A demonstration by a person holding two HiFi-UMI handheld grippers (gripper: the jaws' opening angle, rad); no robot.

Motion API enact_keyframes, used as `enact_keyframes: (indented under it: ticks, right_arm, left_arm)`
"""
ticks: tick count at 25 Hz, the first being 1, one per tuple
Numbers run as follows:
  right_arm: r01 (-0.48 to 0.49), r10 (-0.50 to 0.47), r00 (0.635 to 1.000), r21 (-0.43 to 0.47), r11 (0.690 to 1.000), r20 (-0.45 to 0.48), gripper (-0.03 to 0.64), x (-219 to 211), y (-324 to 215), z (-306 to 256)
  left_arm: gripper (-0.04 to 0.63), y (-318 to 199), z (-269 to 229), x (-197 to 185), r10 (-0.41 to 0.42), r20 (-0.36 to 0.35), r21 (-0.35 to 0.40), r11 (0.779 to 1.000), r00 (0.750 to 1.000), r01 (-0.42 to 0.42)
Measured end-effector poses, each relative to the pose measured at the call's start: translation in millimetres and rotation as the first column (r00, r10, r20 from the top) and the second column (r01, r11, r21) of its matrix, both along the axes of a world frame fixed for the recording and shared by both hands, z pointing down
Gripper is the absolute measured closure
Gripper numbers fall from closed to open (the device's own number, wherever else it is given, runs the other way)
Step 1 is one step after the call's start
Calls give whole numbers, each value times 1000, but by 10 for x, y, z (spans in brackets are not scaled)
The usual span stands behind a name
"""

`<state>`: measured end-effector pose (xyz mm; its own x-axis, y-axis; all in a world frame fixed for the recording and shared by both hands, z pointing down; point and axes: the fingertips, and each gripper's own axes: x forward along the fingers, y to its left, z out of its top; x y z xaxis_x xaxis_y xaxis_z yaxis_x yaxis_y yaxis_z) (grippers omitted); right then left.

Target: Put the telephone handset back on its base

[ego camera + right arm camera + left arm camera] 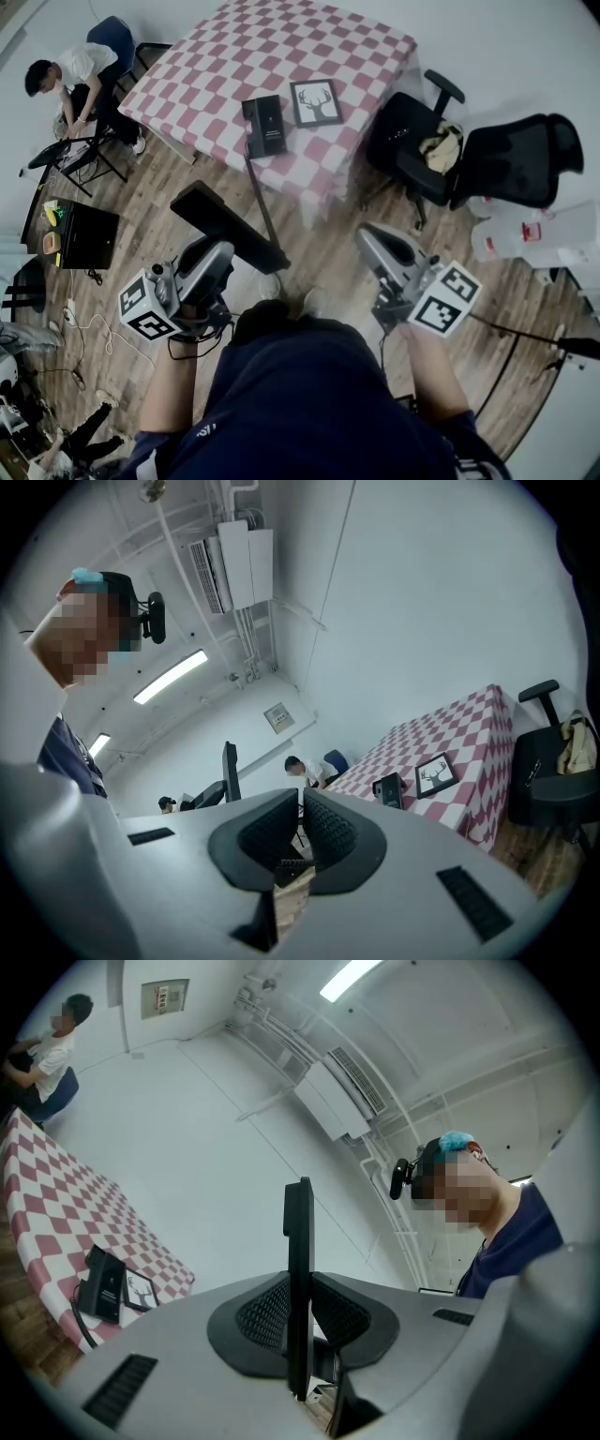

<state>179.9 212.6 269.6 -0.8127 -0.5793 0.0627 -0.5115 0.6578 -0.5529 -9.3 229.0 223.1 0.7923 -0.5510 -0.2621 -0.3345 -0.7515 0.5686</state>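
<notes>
The black telephone base (265, 126) lies on the red-and-white checked table (281, 47), next to a framed deer picture (315, 102). Below the table's near corner, over the wooden floor, my left gripper (223, 251) is shut on the long flat black handset (228, 227), which sticks out past the jaws. In the left gripper view the handset (298, 1241) stands edge-on between the pads (267, 1312), with the base (105, 1283) far off at the lower left. A thin cord (262, 202) runs from the table edge towards the handset. My right gripper (373, 239) is shut and holds nothing (302, 832).
Two black office chairs (412, 141) (520, 159) stand right of the table. A person (70, 75) sits at the far left by a blue chair. A black box (80, 234) and cables lie on the floor at left. White boxes (534, 234) sit at right.
</notes>
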Motion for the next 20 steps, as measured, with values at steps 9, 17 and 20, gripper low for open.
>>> enact_keyframes:
  ticks: [9, 17, 20]
  right_arm:
    - [-14, 14, 1000, -20, 1000, -19, 600, -78, -193, 108]
    - [-30, 28, 999, -56, 998, -37, 600, -353, -687, 244]
    - [-33, 30, 998, -73, 997, -47, 600, -500, -915, 303]
  left_arm:
    - [502, -180, 127, -47, 13, -12, -19, 1000, 1000, -13]
    - [502, -687, 289, -303, 28, -28, -49, 998, 999, -29]
    - [502, -950, 357, -422, 34, -37, -66, 997, 999, -37]
